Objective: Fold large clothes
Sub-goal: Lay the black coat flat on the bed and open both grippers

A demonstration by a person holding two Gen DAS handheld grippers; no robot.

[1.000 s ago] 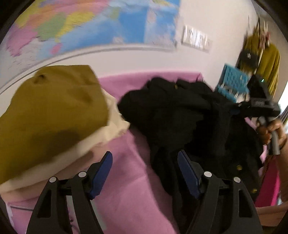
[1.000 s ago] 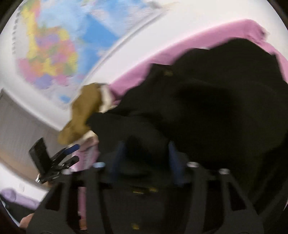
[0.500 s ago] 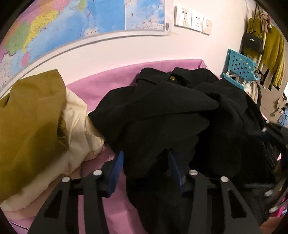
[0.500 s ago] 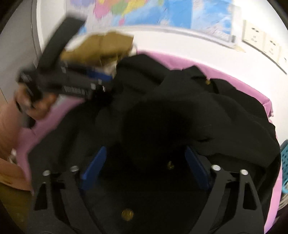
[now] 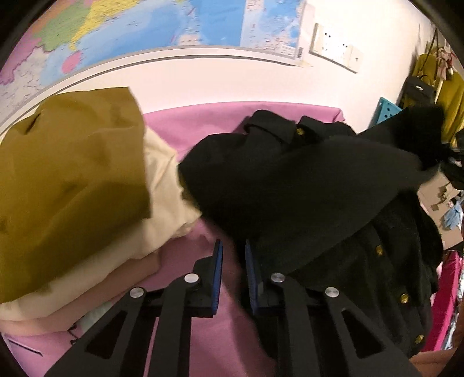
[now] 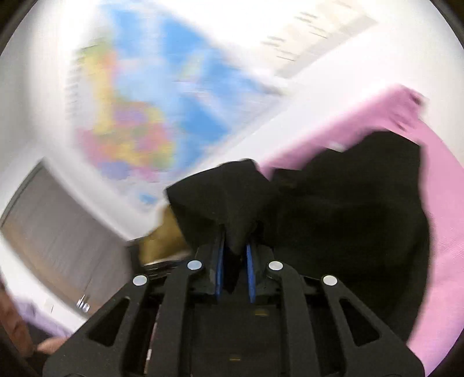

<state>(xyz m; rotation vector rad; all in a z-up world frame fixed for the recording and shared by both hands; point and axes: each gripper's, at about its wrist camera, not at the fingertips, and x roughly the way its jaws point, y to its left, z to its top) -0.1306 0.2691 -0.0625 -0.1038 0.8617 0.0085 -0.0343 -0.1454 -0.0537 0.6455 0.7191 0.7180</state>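
Note:
A black coat (image 5: 304,188) with gold buttons lies crumpled on the pink cover (image 5: 203,127). My left gripper (image 5: 233,246) sits at the coat's near left edge. Its jaws are closing to a narrow gap in which only pink cover shows, and the coat's hem overlaps the right fingertip. In the right wrist view my right gripper (image 6: 234,246) is closing, its blue pads pinching a raised fold of the black coat (image 6: 348,217) above the pink cover (image 6: 440,203). This view is blurred. In the left wrist view, the coat's far right part stands lifted.
A mustard garment (image 5: 66,179) lies on a cream one (image 5: 165,208) left of the coat. Behind are a wall map (image 5: 174,26) and sockets (image 5: 333,49). A blue perforated crate (image 5: 387,111) and hanging yellow clothes (image 5: 452,101) stand at the right.
My left jaws went from wide to a narrow gap at the coat's left edge. My right jaws closed on a fold of the coat and lifted it, and that view swung toward the map.

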